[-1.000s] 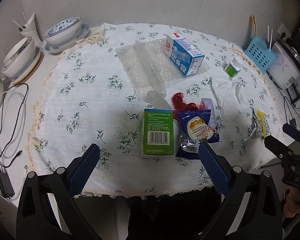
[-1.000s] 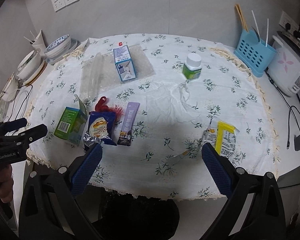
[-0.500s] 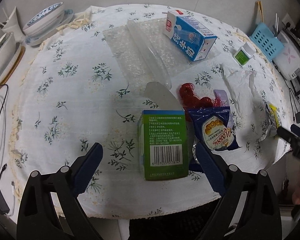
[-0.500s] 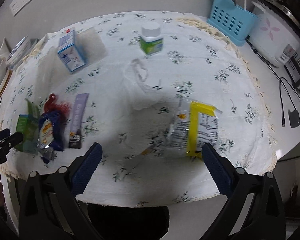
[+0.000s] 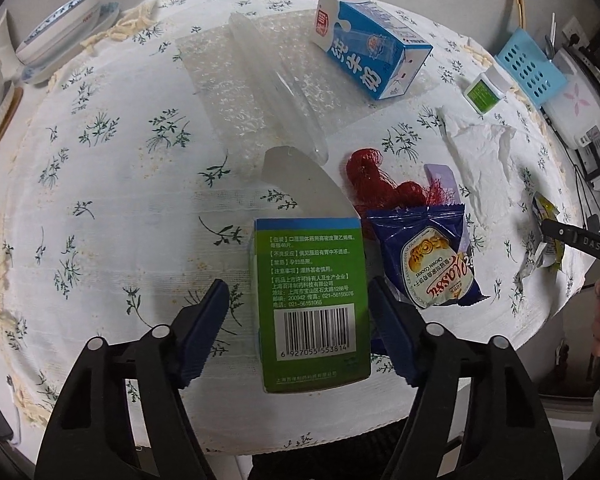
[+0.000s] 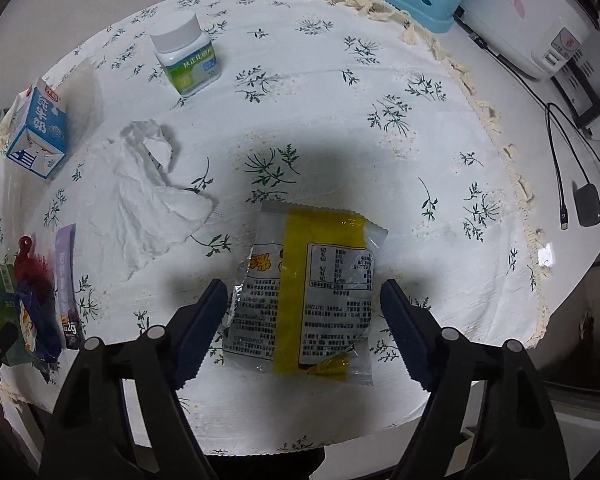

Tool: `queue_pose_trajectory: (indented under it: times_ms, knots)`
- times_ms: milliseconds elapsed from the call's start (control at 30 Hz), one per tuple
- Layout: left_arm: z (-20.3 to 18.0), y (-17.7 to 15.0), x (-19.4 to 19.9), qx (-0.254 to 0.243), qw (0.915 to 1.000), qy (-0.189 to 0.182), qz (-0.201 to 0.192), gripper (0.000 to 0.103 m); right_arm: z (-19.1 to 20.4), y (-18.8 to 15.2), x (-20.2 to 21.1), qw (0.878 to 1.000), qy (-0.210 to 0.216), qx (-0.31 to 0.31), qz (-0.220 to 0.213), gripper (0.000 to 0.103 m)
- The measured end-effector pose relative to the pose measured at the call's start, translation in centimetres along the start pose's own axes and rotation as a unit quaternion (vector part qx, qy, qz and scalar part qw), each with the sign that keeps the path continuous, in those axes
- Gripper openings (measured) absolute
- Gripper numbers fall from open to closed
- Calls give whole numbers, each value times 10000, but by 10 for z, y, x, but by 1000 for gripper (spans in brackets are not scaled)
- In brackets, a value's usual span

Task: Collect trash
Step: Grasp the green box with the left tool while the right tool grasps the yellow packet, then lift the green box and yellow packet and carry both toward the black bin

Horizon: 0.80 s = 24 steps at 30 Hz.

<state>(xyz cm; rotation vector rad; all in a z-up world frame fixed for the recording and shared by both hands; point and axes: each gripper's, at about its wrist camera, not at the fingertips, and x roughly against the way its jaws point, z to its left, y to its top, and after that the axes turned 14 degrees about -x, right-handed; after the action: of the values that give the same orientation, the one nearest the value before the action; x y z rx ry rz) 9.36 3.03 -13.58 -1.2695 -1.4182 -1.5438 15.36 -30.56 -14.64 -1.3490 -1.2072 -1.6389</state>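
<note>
Green printed cardboard forms the medicine carton (image 5: 314, 308), which lies flat near the front edge of the surface (image 5: 112, 184) with its barcode panel up and its white end flap open. The left hand-held gripper (image 5: 298, 328) straddles it; the jaws are closing, the right pad is at or nearly at the carton's edge, and the left pad is clear of it. The carton is probably empty, light and easily crushed. Grip across the long side walls, near mid-length, with light force.

The yellow-and-silver snack wrapper (image 6: 304, 300) lies flat near the same front edge, farther along. The right hand-held gripper (image 6: 302, 312) brackets it with jaws closing; neither pad presses on it yet. The film is thin, limp and slippery, and it will likely buckle upward between the pads. Take it low, where the film can bunch into a fold.

Adjacent items:
- Blue cookie packet (image 5: 428, 256): just beside the carton's right side, under the left gripper's right finger; it may be caught in the closing stroke.
- Red mesh net (image 5: 380, 184) and purple sachet (image 5: 440, 176): partly beneath the packet.
- Crumpled tissue (image 6: 144, 196): near the wrapper's left, not touching.
- Milk carton (image 5: 368, 56) on bubble wrap (image 5: 236, 80), and pill bottle (image 6: 186, 56): well apart, no obstruction.
- Loose tablecloth: may be pinched with the wrapper.
</note>
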Motion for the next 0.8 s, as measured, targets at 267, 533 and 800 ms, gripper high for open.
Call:
queue_pose_trajectory:
  times_ms: [267, 533, 800]
  knots:
    - [-5, 2, -3, -48, 10000, -41, 31, 51, -2, 5, -7, 9997, 0, -160, 190, 59]
    - [-7, -2, 4, -38, 10000, -58, -15, 48, -10, 13, -19, 9988, 121, -311, 356, 41]
    - [-6, -6, 17, -18, 10000, 39, -87, 48, -17, 17, -19, 9980, 326, -410, 354, 30]
